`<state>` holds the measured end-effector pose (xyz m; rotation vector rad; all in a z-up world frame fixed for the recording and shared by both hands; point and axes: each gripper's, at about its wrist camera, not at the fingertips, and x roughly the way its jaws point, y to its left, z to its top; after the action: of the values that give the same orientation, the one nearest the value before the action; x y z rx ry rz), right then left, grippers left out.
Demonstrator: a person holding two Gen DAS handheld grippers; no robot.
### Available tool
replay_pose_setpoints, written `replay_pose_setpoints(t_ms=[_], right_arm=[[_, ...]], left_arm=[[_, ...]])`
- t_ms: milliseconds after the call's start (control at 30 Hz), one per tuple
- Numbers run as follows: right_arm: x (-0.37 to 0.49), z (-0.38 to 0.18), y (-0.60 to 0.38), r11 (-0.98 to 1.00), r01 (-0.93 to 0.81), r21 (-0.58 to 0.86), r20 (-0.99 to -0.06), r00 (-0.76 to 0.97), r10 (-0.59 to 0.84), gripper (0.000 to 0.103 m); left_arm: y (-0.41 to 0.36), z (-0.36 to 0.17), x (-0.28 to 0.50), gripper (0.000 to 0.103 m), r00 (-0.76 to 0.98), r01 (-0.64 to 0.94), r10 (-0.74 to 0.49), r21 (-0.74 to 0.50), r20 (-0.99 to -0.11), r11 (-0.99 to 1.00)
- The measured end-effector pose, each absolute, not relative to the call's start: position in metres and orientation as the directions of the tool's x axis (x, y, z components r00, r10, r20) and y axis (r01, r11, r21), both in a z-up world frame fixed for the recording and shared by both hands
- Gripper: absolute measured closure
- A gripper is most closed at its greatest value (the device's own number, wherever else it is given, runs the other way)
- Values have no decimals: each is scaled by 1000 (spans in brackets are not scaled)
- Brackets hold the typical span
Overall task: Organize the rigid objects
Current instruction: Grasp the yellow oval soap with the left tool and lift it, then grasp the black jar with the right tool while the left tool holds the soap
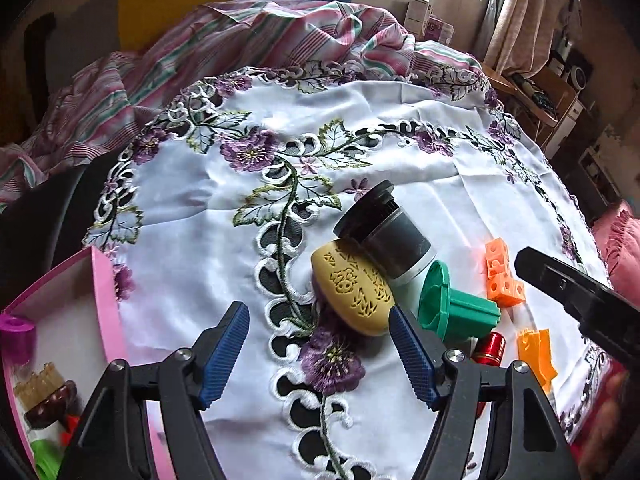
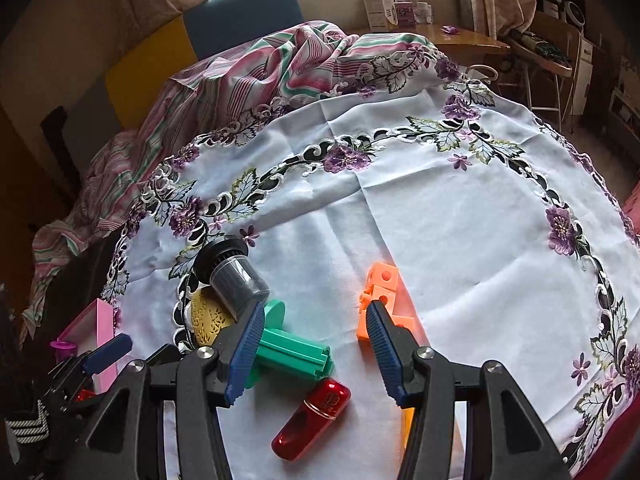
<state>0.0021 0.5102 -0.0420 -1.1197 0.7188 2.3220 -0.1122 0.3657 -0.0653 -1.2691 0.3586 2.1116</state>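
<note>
Our left claw [image 1: 319,356] hangs wide open and empty over the white embroidered cloth [image 1: 400,152] on the tabletop, its blue pads either side of a purple flower. Our right claw [image 2: 316,344] is likewise spread and holds nothing; its left pad overlaps the green spool [image 2: 296,350] in view, and we cannot tell whether they touch.

Nearest in the right view lies the red capsule [image 2: 312,424], flat on the cloth just beyond the jaws. Most of it is hidden behind the left claw's frame in the other view. The spool lies on its side, and just past it the yellow perforated oval [image 1: 352,288] leans against the dark cylinder [image 1: 384,232], which is tipped over with its cap pointing away. The cylinder covers part of the oval.

To the right sit the orange blocks [image 2: 382,292], partly hidden behind the right pad. Another orange piece [image 1: 536,352] is cut off by the claw frame.

At the far left the pink box [image 1: 106,304] holds a purple piece [image 1: 16,330], a brown item and green and red bits, all too blurred and cropped to identify.

Beyond the cloth lies a rumpled striped sheet [image 1: 240,40].
</note>
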Motion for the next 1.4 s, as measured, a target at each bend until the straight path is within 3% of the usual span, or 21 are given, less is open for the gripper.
replay_pose_setpoints(t_ms=[367,433,467,500,533,767,1067,1400], right_arm=[[0,-45,513,-752,-598,278,-812,-565,149,49],[0,-46,512,-754,-596,275,-814,-562,148,49],[-1,-46,512,-756,-595,274,-815,-560,145,49],[-1,-47,511,-758,-593,272,-817,-558,144,49],[-1,-47,511,-759,-592,269,-818,-557,144,49],[-2,-47,507,-776,-577,255,-819,-555,144,49],[-13,-56,496,-816,-533,224,-845,-523,109,49],[-86,-69,499,-942,-335,14,-897,-421,136,48]], left_arm=[[404,-97,-142,30,-228,-628,352,-140,-908,-766],[406,-103,-143,35,-230,-632,348,-132,-909,-764],[405,-102,-142,43,-249,-640,355,-122,-901,-758],[403,-102,-139,59,-261,-654,357,-108,-897,-749],[399,-102,-137,63,-276,-659,351,-90,-895,-747],[359,-94,-117,71,-283,-669,389,-110,-877,-735],[313,-79,-86,74,-276,-699,443,-139,-853,-702],[280,-56,-71,74,-253,-702,532,-225,-808,-676]])
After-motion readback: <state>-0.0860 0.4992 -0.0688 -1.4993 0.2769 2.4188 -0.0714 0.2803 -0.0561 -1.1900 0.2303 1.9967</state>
